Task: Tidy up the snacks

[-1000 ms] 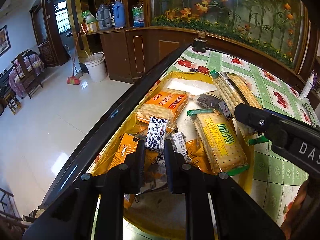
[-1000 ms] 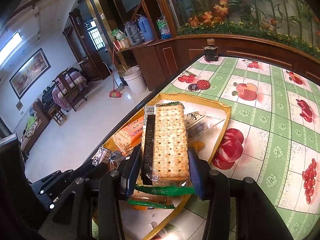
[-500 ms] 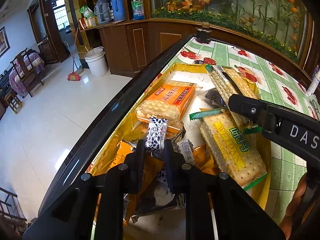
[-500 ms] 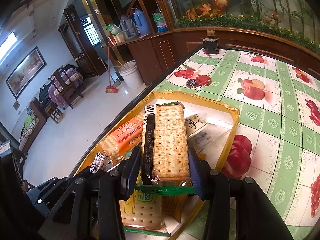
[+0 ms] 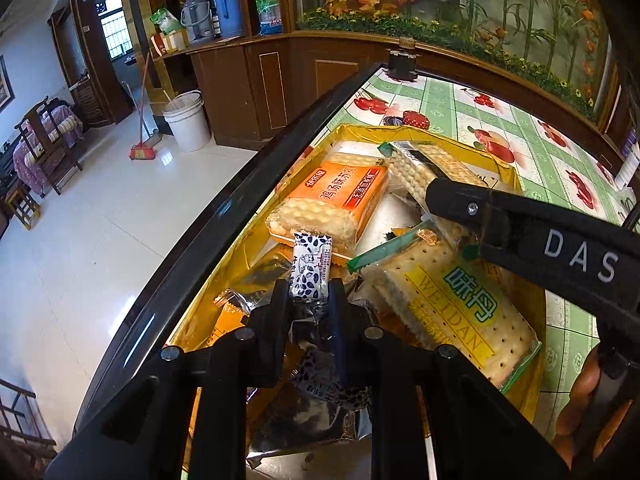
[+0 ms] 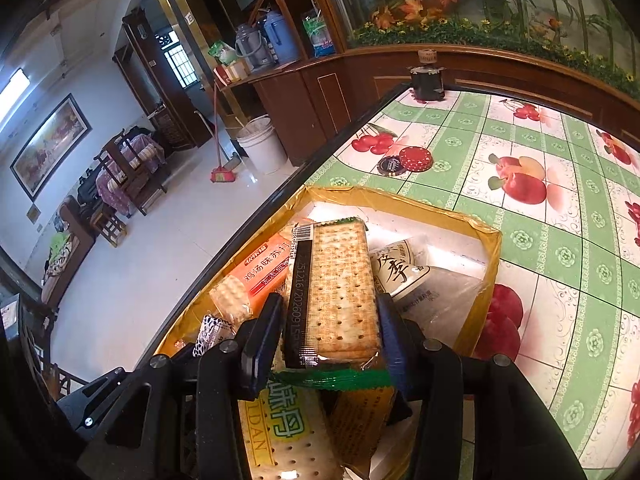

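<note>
So the left gripper (image 5: 309, 296) is clamped on a small white candy wrapper with dark blue spots (image 5: 310, 268), standing upright between its two black fingers, held over the near end of the shallow yellow cardboard tray (image 5: 404, 133). Right behind that candy, farther out from the left claw, sits the orange cracker pack with white lettering (image 5: 336, 204), and off to the claw's right lies the big clear cracker pack with a yellow and green label (image 5: 444, 304). Under the left fingers there's a mess of crinkly silver and orange wrappers (image 5: 304, 412). The right gripper (image 6: 326, 332) is squeezed shut around a long clear sleeve of square crackers with a black seam strip (image 6: 334, 292), gripped by its long sides with the green crimped end near the palm. Beyond and right of that claw, a grey pouch with black calligraphy (image 6: 404, 276) lies in the tray. The tray sits on the green checked fruit-print tablecloth (image 6: 560, 208).
</note>
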Demonstrator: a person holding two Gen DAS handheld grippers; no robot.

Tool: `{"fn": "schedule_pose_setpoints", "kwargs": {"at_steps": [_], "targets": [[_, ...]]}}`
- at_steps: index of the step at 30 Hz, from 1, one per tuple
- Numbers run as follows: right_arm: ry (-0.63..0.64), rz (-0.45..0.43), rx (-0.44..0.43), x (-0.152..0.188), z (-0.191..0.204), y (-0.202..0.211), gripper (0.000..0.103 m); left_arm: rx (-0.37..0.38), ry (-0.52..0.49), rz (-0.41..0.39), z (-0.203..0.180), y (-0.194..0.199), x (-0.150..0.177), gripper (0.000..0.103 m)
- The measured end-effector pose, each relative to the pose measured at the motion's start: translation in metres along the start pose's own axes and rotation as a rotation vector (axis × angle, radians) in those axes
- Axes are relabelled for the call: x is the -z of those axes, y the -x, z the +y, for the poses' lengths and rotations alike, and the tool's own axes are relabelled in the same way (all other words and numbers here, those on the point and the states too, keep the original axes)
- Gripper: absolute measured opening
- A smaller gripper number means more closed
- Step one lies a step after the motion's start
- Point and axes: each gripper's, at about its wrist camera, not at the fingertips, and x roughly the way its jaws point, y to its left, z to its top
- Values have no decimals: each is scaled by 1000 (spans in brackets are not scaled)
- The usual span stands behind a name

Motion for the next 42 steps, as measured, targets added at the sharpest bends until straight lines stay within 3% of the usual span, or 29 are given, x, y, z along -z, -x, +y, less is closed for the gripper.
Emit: {"fn": "schedule_pose_setpoints", "kwargs": {"at_steps": [2, 5, 7, 11, 13, 14, 15, 25, 34, 42], "targets": [[-7, 1, 0, 0, -1, 0, 50, 5, -1, 4, 0, 1, 1, 24], [-23, 9, 0, 0, -4, 2, 57, 38, -5, 10, -2, 4, 1, 46], [-45, 1, -6, 1, -7, 7, 70, 40, -7, 4, -3, 8, 2, 47], [-65, -34, -21, 3, -9, 25, 77, 32, -18, -19, -7, 18, 4, 52], [-70, -49, -22, 4, -10, 35, 79, 22, -17, -34, -7, 27, 7, 68], [-73, -58, -23, 6, -11, 41, 80, 3, -13, -44, -7, 31, 8, 82], [-74, -65, -24, 7, -11, 46, 82, -13, -9, -67, -7, 38, 10, 84], [-92, -111, -30, 34, -15, 94, 87, -14, 30, -163, 4, 80, 22, 84], [-73, -110, -57, 71, -19, 123, 88, -28, -33, -254, -5, 120, 38, 84], [-30, -111, -79, 104, -29, 148, 91, -24, -53, -273, -6, 146, 53, 84]]}}
